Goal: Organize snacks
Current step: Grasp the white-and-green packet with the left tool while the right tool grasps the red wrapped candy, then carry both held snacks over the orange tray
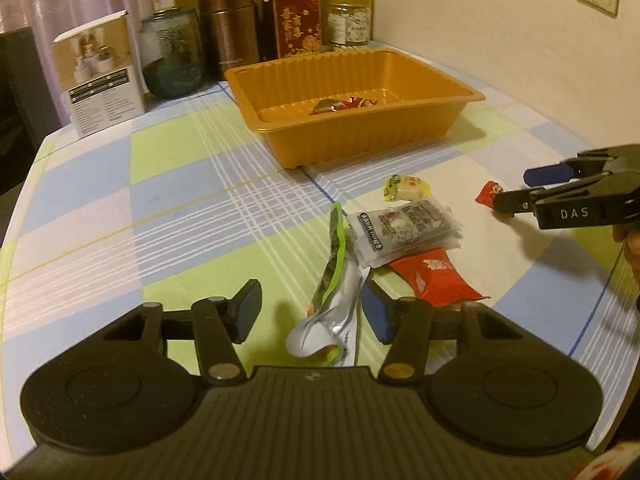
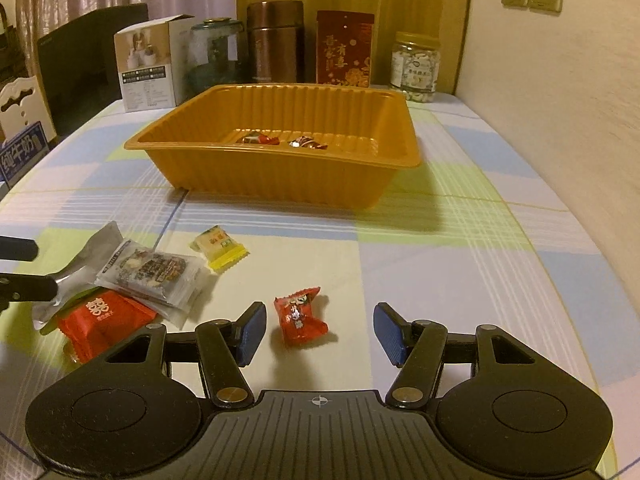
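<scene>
An orange plastic tray [image 1: 352,140] [image 2: 280,180] stands mid-table with a few red wrapped candies [image 1: 344,105] [image 2: 280,140] inside. My left gripper [image 1: 312,314] is open around a silver and green pouch [image 1: 334,280] [image 2: 92,248]; the pouch lies close to the right-hand pad and apart from the other. Beside it lie grey packets [image 1: 404,232] [image 2: 152,272], a red packet [image 1: 436,280] [image 2: 100,320] and a yellow candy [image 1: 406,186] [image 2: 220,248]. My right gripper [image 2: 320,332] [image 1: 514,189] is open low over the cloth, with a small red candy [image 2: 300,316] [image 1: 490,194] between its jaws, untouched.
Along the back stand a white box [image 2: 148,68], a glass jar [image 2: 214,56], a copper canister [image 2: 276,44], a red carton [image 2: 344,48] and a jar of sweets [image 2: 416,68]. A wall [image 2: 560,100] runs along the right. A dark chair [image 2: 88,52] is at the left.
</scene>
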`<state>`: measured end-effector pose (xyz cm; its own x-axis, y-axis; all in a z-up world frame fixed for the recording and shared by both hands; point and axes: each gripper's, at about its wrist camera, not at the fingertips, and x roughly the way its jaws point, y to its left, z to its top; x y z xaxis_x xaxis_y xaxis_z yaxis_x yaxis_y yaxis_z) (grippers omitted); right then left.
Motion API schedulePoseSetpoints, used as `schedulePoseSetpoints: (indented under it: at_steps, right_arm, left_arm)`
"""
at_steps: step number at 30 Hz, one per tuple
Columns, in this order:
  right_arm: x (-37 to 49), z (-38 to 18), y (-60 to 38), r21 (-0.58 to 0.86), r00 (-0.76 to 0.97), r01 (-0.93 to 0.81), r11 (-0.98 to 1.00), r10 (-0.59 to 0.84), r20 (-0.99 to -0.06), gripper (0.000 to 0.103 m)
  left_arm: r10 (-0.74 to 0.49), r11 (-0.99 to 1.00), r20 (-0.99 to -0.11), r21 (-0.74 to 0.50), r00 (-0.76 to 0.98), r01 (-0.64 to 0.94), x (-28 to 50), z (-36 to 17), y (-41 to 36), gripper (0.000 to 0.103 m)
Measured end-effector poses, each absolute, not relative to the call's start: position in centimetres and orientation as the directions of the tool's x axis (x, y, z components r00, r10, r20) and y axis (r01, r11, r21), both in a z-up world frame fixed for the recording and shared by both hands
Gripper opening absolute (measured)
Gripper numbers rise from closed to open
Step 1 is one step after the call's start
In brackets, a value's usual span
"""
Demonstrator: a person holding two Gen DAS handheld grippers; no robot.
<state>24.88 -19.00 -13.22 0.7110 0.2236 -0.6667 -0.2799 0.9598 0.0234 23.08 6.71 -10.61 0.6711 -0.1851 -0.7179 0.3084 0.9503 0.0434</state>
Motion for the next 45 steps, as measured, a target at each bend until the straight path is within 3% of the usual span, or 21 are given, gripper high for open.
schedulePoseSetpoints:
  at_steps: [14, 17, 21, 24, 45]
  right_arm:
    - [25.8, -13.7, -18.2, 0.022, 0.706, -0.285, 0.958, 0.225, -0.672, 0.060]
    - [25.9, -13.9, -18.1, 0.017, 0.698, -0.292, 0.956, 0.225, -0.680, 0.045]
    - [25.7, -13.9, -17.6, -0.015, 0.704, -0.308, 0.951, 0.218, -0.676, 0.036]
    - [25.6, -13.9, -17.5, -0.028, 0.706, -0.312, 0.950, 0.212, -0.676, 0.023]
    - [24.6, -11.1, -17.0, 0.005, 0.749, -0.303, 0.953, 0.242, -0.617, 0.020]
  left_arm:
    - [-0.198, 0.922, -0.757, 0.071, 0.622, 0.380, 24.5, -12.3, 4.9, 0.027]
    - [-0.192, 0.928, -0.759, 0.067, 0.623, 0.368, 24.5, -12.3, 5.0, 0.026]
    - [-0.187, 0.935, -0.760, 0.057, 0.623, 0.350, 24.6, -12.2, 5.1, 0.025]
    - [-0.180, 0.939, -0.761, 0.056, 0.624, 0.339, 24.6, -12.1, 5.1, 0.025]
    - [-0.157, 0.968, -0.697, 0.031, 0.700, 0.248, 24.0, -8.9, 5.2, 0.025]
